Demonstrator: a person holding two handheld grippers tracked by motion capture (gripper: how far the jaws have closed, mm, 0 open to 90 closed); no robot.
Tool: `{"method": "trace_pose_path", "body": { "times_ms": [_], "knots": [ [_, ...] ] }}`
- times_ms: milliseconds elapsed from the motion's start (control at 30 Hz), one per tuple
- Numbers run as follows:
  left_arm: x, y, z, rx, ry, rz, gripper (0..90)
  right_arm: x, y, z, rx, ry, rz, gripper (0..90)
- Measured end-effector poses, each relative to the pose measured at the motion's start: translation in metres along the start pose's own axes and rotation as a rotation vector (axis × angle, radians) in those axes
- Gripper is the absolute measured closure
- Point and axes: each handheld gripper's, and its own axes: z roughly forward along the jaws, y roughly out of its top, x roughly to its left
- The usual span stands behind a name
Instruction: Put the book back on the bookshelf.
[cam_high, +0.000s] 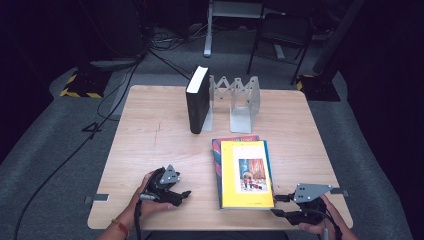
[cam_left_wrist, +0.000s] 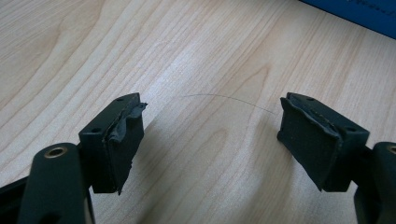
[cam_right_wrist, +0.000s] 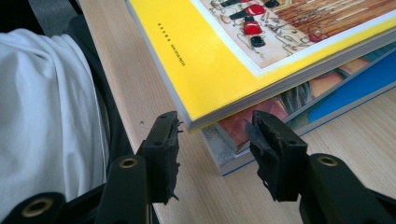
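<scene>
A yellow picture book (cam_high: 246, 172) lies flat on top of a blue and red book (cam_high: 216, 150) at the table's front right. My right gripper (cam_high: 276, 205) is at the stack's near right corner. In the right gripper view it (cam_right_wrist: 215, 133) is open, and the yellow book's (cam_right_wrist: 224, 56) corner lies just beyond the gap between the jaws, apart from both, with the lower book (cam_right_wrist: 327, 93) under it. My left gripper (cam_high: 184, 195) rests at the front left, open. It (cam_left_wrist: 212, 121) holds nothing over bare wood. A black book (cam_high: 196, 100) stands upright at the back.
A folding metal book rack (cam_high: 242, 100) stands at the back, with the black book against its left end. The wooden table (cam_high: 150, 150) is bare on its left half. A blue book edge (cam_left_wrist: 355, 11) shows ahead of the left gripper. White clothing (cam_right_wrist: 42, 116) hangs past the table's near edge.
</scene>
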Motion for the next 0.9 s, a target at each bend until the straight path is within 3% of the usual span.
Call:
{"method": "trace_pose_path", "body": {
  "times_ms": [267,367,600,633,733,767,900],
  "knots": [
    [-0.005,0.004,0.002,0.011,-0.001,-0.004,21.5,0.001,0.003,0.003,0.013,-0.025,0.006,50.1],
    [-0.012,0.008,0.004,0.02,-0.024,0.019,21.7,0.0,0.005,0.004,0.013,-0.025,0.002,49.8],
    [-0.034,0.027,-0.001,-0.051,-0.084,0.038,21.1,0.001,0.012,0.009,0.005,-0.009,0.005,49.4],
    [-0.034,0.027,-0.001,-0.051,-0.084,0.038,20.9,0.001,0.012,0.009,0.005,-0.009,0.005,49.4],
    [-0.052,0.039,0.002,-0.06,-0.112,0.083,20.3,0.0,0.015,0.009,-0.002,-0.005,0.01,48.7],
    [-0.057,0.042,0.003,-0.06,-0.132,0.09,20.2,0.0,0.015,0.01,-0.002,-0.008,0.008,48.7],
    [-0.069,0.049,0.007,-0.057,-0.147,0.11,20.9,0.001,0.018,0.012,-0.005,-0.013,0.005,47.7]
  ]
}}
